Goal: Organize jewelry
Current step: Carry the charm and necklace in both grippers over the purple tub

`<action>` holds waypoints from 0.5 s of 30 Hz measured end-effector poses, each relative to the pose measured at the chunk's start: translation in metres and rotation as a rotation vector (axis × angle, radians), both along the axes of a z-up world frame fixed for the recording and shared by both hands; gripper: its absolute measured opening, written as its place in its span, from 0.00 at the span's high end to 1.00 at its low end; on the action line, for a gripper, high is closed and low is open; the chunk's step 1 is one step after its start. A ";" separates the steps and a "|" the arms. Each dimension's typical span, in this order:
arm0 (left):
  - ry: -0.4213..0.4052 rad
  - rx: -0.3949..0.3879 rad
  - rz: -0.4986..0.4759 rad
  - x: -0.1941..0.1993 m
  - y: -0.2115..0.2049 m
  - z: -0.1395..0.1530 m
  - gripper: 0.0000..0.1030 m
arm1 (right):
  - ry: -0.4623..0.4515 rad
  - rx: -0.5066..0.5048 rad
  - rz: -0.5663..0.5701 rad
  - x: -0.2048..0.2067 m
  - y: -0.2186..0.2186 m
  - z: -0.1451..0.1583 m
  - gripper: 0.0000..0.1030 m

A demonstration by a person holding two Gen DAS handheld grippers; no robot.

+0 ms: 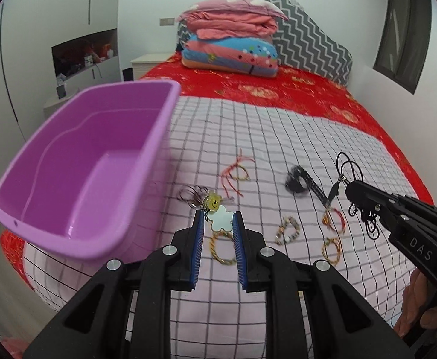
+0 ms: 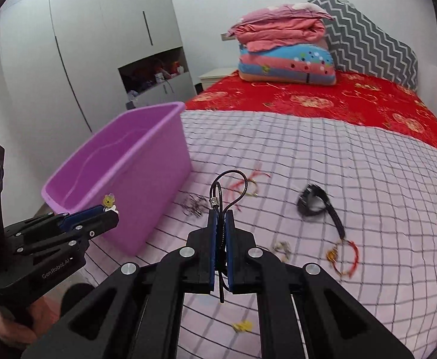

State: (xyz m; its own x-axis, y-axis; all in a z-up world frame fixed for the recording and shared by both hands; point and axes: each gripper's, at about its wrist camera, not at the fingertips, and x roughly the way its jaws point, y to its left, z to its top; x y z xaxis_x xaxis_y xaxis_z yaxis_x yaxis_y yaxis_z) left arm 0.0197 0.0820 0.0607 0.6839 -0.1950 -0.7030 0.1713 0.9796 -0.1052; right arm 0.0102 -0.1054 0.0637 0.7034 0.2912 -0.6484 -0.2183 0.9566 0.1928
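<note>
My left gripper (image 1: pixel 218 220) is shut on a white flower charm (image 1: pixel 221 220) with a yellow smiley flower (image 1: pixel 213 201) on top, held above the checked bedspread, just right of the purple bin (image 1: pixel 77 161). It also shows in the right wrist view (image 2: pixel 110 209). My right gripper (image 2: pixel 221 214) is shut on a black cord necklace (image 2: pixel 228 190) whose loops stick up past the fingertips and whose ends hang below. Both are held off the bed. The bin (image 2: pixel 122 173) is empty as far as I can see.
Loose on the bedspread lie a red string bracelet (image 1: pixel 236 172), a dark wire bracelet (image 1: pixel 190 194), a black strap (image 1: pixel 300 179), a beaded bracelet (image 1: pixel 287 230), braided gold rings (image 1: pixel 222 248) and red-gold bangles (image 1: pixel 333 221). Folded quilts (image 1: pixel 233 36) sit at the far end.
</note>
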 end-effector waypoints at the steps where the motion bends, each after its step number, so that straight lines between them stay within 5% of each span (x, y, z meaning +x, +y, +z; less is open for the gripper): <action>1: -0.006 0.003 0.012 0.004 0.006 0.005 0.81 | -0.007 0.005 0.017 0.005 0.008 0.005 0.94; 15: 0.030 0.000 0.250 0.060 0.129 0.024 0.80 | -0.029 0.040 0.248 0.083 0.140 0.043 0.94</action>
